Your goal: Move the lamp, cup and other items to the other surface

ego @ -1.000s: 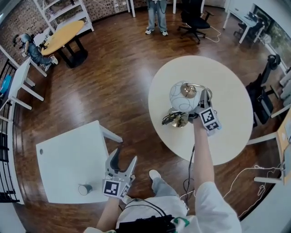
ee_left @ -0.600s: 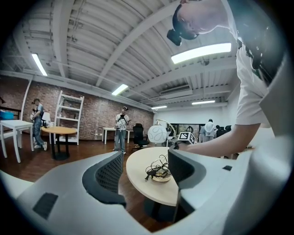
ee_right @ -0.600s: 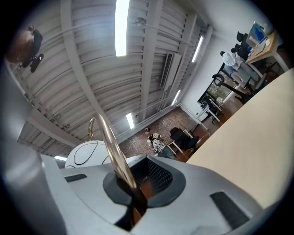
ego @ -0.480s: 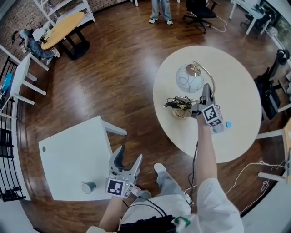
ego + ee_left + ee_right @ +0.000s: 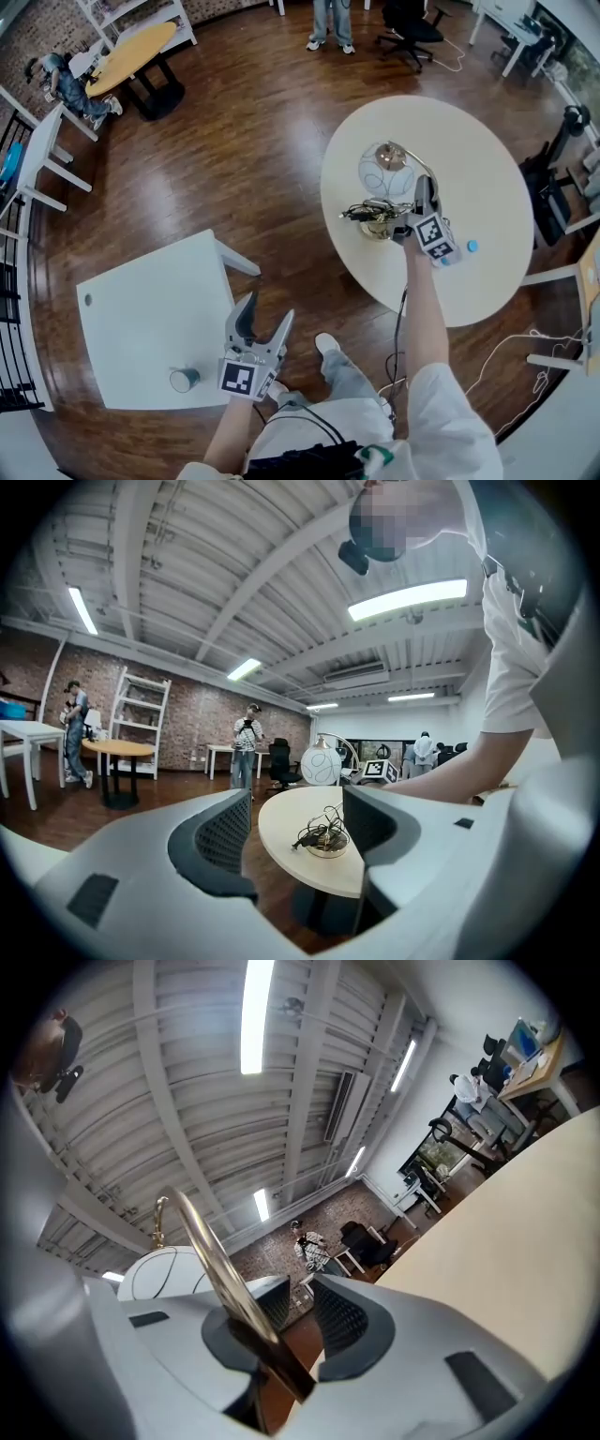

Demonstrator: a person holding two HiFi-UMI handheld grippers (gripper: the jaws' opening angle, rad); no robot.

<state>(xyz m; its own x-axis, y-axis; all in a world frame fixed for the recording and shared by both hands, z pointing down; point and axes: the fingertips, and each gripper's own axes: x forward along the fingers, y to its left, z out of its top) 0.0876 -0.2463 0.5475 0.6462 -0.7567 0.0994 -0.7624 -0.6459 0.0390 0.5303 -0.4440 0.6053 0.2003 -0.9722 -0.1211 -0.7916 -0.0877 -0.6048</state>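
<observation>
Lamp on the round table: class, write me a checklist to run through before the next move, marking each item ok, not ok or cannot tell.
1. Lamp stands upright on the round table: ok.
2. Right tool clear of the lamp: not ok; its jaws have just been opening and the pads are apart, yet the brass arm runs between them.
3. Cord gathered on the base, away from the table edge: ok.
4. Left tool open and empty: ok.
5. Cup moved across: not ok; it stands on the square table.
</observation>
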